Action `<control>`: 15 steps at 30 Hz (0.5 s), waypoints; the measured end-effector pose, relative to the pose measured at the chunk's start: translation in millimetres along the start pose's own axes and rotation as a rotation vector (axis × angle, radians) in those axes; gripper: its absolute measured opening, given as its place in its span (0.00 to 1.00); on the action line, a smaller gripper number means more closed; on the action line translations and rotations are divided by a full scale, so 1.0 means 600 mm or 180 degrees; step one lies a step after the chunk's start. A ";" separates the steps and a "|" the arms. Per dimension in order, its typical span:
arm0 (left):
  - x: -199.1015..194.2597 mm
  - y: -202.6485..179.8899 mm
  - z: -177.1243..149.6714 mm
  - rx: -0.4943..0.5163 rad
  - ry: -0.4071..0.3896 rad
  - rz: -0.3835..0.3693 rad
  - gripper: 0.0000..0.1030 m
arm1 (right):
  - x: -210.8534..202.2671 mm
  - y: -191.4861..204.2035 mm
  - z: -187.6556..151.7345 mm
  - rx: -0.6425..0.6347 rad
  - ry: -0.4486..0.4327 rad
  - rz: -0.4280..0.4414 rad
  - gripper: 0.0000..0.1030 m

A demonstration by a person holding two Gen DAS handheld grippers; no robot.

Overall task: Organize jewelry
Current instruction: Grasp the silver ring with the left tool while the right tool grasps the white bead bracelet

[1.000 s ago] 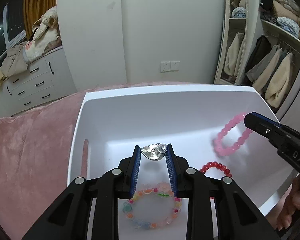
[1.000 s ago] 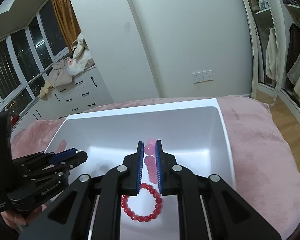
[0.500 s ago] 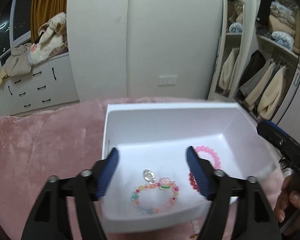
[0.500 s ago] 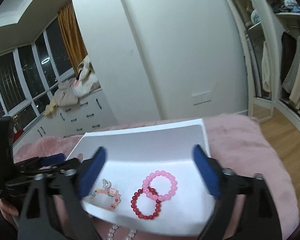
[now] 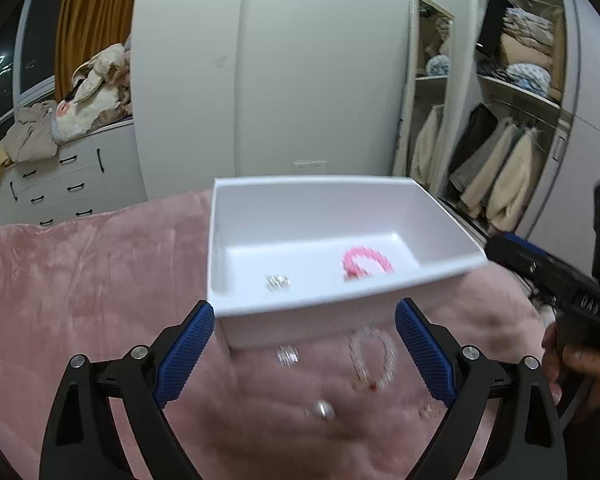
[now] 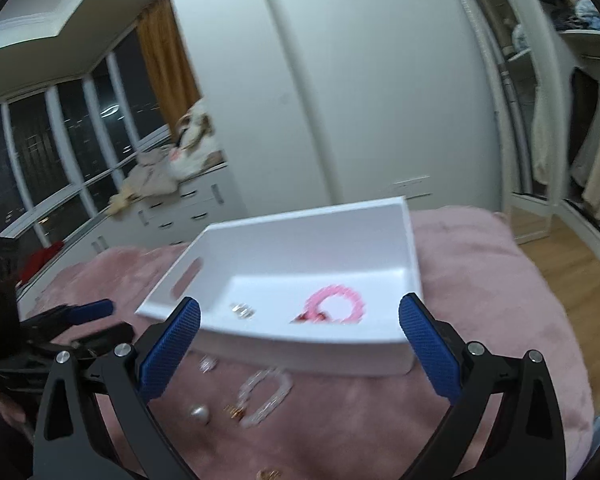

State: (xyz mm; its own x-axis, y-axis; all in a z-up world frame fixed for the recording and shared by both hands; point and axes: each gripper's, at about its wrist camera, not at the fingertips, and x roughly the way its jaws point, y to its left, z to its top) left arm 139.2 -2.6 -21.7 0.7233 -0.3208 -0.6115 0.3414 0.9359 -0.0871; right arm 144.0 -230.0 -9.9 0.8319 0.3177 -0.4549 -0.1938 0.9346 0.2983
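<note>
My left gripper [image 5: 300,344] hangs with its jaws spread wide and holding nothing, and my right gripper [image 6: 300,344] is the same, blue ribbed pads [image 6: 168,344] far apart on black arms. Between each pair sits the near wall of the white box [image 5: 300,316], a smooth, matte, rectangular bin with an oval handle slot in its left side wall, resting on the fuzzy pink blanket [image 5: 80,280]. That wall stands between me and what lies inside: a pink bead bracelet [image 5: 366,262] on the floor toward the right, a sliver of a red bracelet [image 6: 300,317] peeking from under it, and a small silver charm [image 5: 278,282] well to its left. On the blanket in front of the box, outside it, lie a clear bead bracelet [image 5: 372,350], a little sparkly silver piece [image 5: 287,356] just beside the box wall, a round pearl [image 5: 322,410], and some small gold bits [image 6: 236,411], all blurred. Behind stand a white dresser [image 5: 60,184] piled with rumpled clothes, a curved white wall, and an open wardrobe [image 5: 500,120] with hanging coats.
</note>
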 end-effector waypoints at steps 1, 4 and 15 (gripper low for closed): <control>-0.003 -0.006 -0.013 0.0026 0.0015 -0.0028 0.90 | -0.001 0.005 -0.001 -0.0025 0.0018 0.0021 0.95; 0.000 -0.016 -0.044 0.0055 0.0073 -0.0129 0.90 | -0.009 0.017 -0.013 -0.0150 0.0164 0.0128 0.91; 0.062 -0.033 -0.119 0.0089 0.0333 -0.0197 0.78 | -0.013 0.012 -0.071 -0.0188 0.0680 0.0359 0.70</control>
State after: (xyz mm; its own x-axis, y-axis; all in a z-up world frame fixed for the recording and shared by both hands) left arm 116.2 -22.5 -98.9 0.6342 -0.3595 -0.6844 0.4012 0.9098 -0.1062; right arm 114.2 -218.9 -40.0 0.6757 0.4414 -0.5904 -0.3146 0.8970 0.3106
